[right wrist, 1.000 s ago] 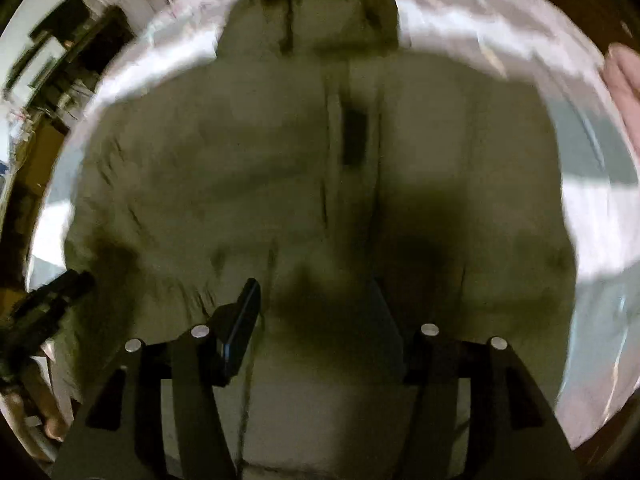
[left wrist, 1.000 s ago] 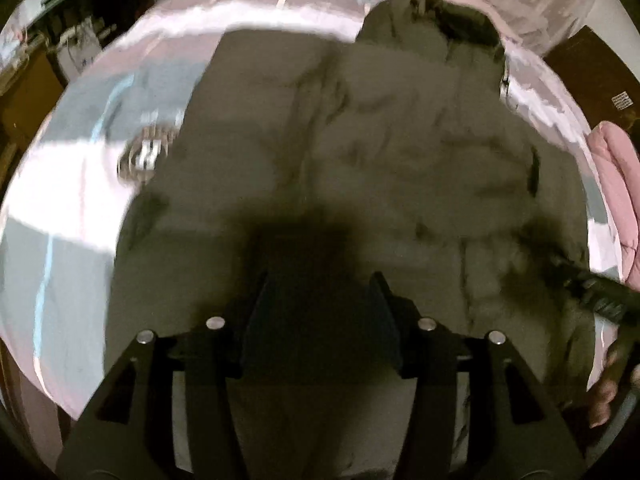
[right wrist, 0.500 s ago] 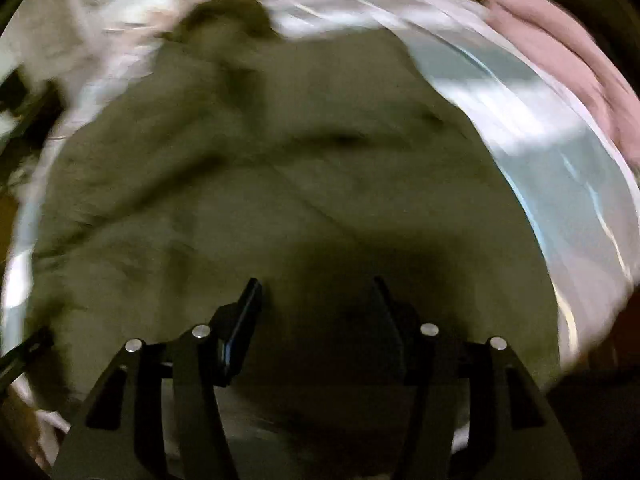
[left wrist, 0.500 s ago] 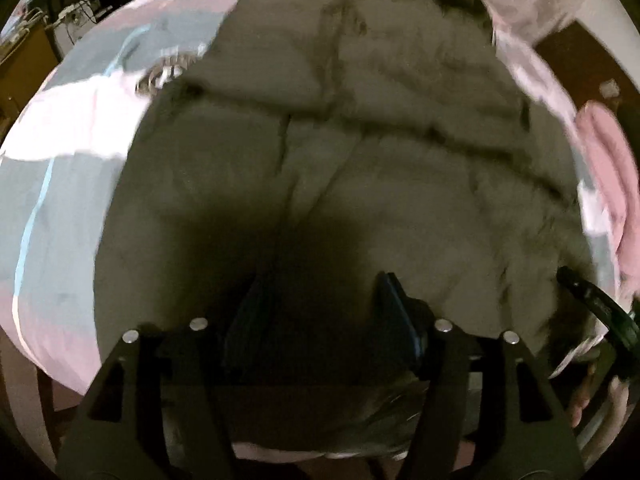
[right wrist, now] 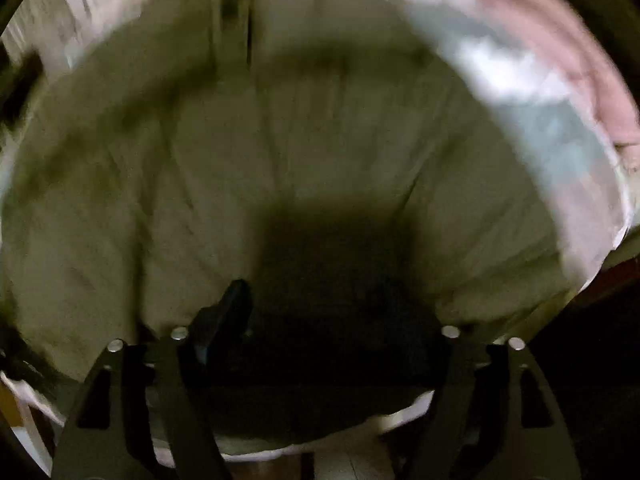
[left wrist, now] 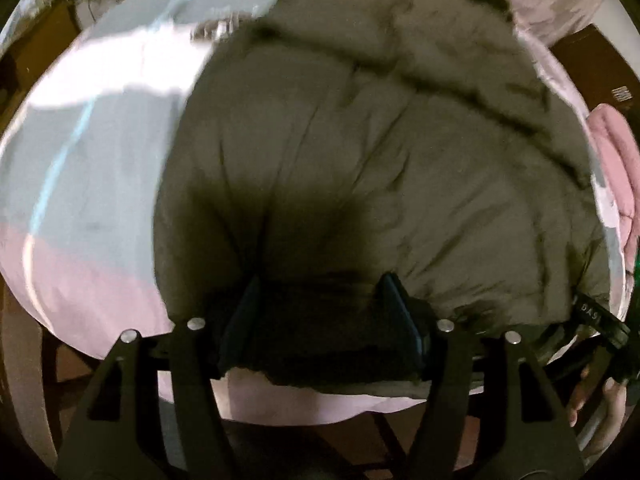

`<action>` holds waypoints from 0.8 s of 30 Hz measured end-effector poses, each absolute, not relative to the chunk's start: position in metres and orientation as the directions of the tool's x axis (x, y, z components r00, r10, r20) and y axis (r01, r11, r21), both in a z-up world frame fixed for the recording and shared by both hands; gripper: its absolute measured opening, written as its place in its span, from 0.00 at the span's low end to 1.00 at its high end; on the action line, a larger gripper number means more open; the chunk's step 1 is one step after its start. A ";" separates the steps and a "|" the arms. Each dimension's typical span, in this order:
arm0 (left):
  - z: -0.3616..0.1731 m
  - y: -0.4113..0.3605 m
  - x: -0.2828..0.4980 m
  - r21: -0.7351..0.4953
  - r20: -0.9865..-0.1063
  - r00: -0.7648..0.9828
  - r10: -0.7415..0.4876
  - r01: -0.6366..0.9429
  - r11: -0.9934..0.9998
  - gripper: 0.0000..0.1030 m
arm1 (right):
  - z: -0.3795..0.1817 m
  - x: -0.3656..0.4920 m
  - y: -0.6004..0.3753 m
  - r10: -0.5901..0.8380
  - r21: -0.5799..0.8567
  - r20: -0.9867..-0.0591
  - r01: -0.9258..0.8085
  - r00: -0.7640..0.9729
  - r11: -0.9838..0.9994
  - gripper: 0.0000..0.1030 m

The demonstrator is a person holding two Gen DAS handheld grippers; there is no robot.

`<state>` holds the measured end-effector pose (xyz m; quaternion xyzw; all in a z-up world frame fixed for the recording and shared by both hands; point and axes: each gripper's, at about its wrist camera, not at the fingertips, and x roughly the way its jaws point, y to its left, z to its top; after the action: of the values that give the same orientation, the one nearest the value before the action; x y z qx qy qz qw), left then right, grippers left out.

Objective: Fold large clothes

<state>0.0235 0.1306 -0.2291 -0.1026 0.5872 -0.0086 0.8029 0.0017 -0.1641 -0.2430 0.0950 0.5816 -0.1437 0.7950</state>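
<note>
A large olive-green padded jacket [left wrist: 360,152] lies spread on a bed, hood at the far end; it fills the right wrist view [right wrist: 280,160] too. My left gripper [left wrist: 320,308] is open, its jaws wide apart over the jacket's near hem, which lies between them at the bed's edge. My right gripper [right wrist: 324,300] is open over the hem's other side, in deep shadow; its right finger is hard to make out. The right gripper's body [left wrist: 600,320] shows at the lower right of the left wrist view.
The bed has a pink, white and pale blue sheet [left wrist: 80,160]. A pink garment [left wrist: 616,152] lies at the bed's right side; it also shows in the right wrist view [right wrist: 560,48]. Dark floor and furniture lie beyond the near bed edge.
Both grippers have pulled back and down toward the near edge of the bed, so the jacket's hem now sits between their fingers. Both stay open.
</note>
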 end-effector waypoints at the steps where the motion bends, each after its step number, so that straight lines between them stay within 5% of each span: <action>1: -0.234 0.128 0.022 -0.155 -0.944 0.309 -0.118 -0.098 0.983 0.63 | -0.235 0.002 -0.166 -0.112 0.002 -0.949 0.362 0.295 0.932 0.72; 5: -0.218 0.125 0.005 -0.155 -0.928 0.355 -0.116 -0.084 0.984 0.63 | -0.186 -0.009 -0.168 -0.033 0.183 -0.874 0.391 0.485 0.902 0.72; 7: -0.206 0.132 -0.004 -0.181 -0.918 0.374 -0.133 -0.096 0.979 0.63 | -0.163 -0.011 -0.162 -0.018 0.227 -0.833 0.372 0.553 0.900 0.82; 13: -0.123 0.196 -0.050 -0.199 -0.849 0.527 -0.038 -0.253 0.947 0.74 | -0.144 0.004 -0.155 0.173 0.387 -0.825 0.316 0.538 0.866 0.85; 18: -0.064 0.242 -0.096 -0.183 -0.779 0.617 0.111 -0.393 0.901 0.76 | -0.136 -0.003 -0.139 0.230 0.421 -0.822 0.285 0.521 0.861 0.85; 24: -0.043 0.255 -0.105 -0.281 -0.762 0.643 0.082 -0.441 0.852 0.76 | -0.121 0.006 -0.130 0.230 0.412 -0.796 0.224 0.559 0.883 0.86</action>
<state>-0.1049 0.2553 -0.0434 -0.2273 0.3954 0.1491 0.8774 0.0059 -0.1300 -0.1207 0.2417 0.4695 0.0019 0.8492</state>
